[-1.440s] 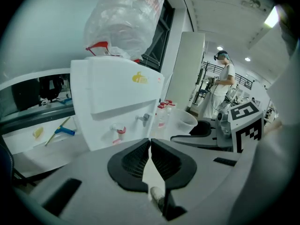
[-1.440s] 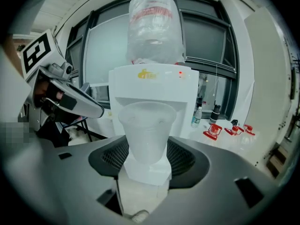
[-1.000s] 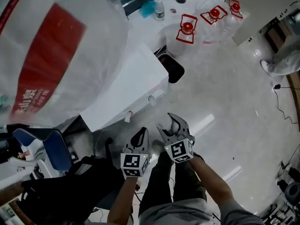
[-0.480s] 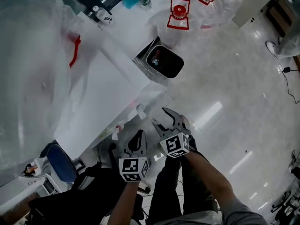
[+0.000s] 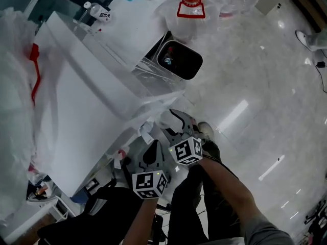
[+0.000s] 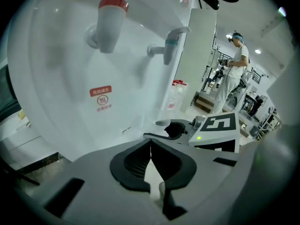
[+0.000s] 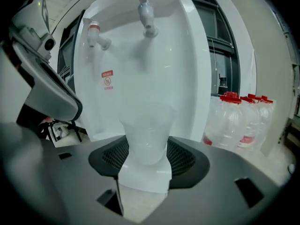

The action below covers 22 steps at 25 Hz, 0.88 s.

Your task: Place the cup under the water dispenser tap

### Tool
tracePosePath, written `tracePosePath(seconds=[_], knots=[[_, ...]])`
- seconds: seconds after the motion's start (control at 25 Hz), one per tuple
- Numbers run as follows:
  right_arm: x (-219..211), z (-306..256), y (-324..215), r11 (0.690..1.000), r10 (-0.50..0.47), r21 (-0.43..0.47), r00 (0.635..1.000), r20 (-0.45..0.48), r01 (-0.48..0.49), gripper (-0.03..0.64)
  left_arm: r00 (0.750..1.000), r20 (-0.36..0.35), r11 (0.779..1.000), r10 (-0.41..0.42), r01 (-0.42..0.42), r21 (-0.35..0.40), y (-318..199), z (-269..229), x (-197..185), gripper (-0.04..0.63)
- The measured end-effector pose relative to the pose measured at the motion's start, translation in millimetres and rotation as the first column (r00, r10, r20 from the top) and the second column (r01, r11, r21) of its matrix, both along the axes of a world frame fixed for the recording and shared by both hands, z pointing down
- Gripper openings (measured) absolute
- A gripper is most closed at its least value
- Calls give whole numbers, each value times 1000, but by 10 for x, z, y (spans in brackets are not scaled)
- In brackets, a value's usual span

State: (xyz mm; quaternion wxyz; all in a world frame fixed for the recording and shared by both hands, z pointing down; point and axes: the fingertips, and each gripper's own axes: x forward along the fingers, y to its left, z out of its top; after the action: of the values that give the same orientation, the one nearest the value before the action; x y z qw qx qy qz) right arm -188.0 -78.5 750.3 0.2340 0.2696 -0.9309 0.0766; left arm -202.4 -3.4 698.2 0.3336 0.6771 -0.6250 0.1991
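- Your left gripper: jaws pressed together, with nothing between them.
- Your right gripper: jaws pinch the translucent plastic cup, which stands upright.
- Ahead of the cup: the white water dispenser. Its red-capped tap and second tap sit well above the rim.
- Right of your right gripper: red-capped water jugs.

Head view: I see a dim, grey scene. Ceiling lights leave bright glare streaks on the glossy pale floor, and straight edges bow near the borders. Gripper views: black circular vignette and strong fisheye curving. The smooth white water dispenser front is evenly lit, with soft shadows behind its taps. In the right gripper view, the translucent white plastic cup, close to the lens, looks soft.
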Motion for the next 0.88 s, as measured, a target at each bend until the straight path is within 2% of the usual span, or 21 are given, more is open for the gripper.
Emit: tracePosePath(seconds=[0.88], knots=[[-212, 189, -123, 999, -35, 17, 999, 28, 34, 253, 1000, 11, 1000, -15, 15, 13, 29, 168, -100, 11]])
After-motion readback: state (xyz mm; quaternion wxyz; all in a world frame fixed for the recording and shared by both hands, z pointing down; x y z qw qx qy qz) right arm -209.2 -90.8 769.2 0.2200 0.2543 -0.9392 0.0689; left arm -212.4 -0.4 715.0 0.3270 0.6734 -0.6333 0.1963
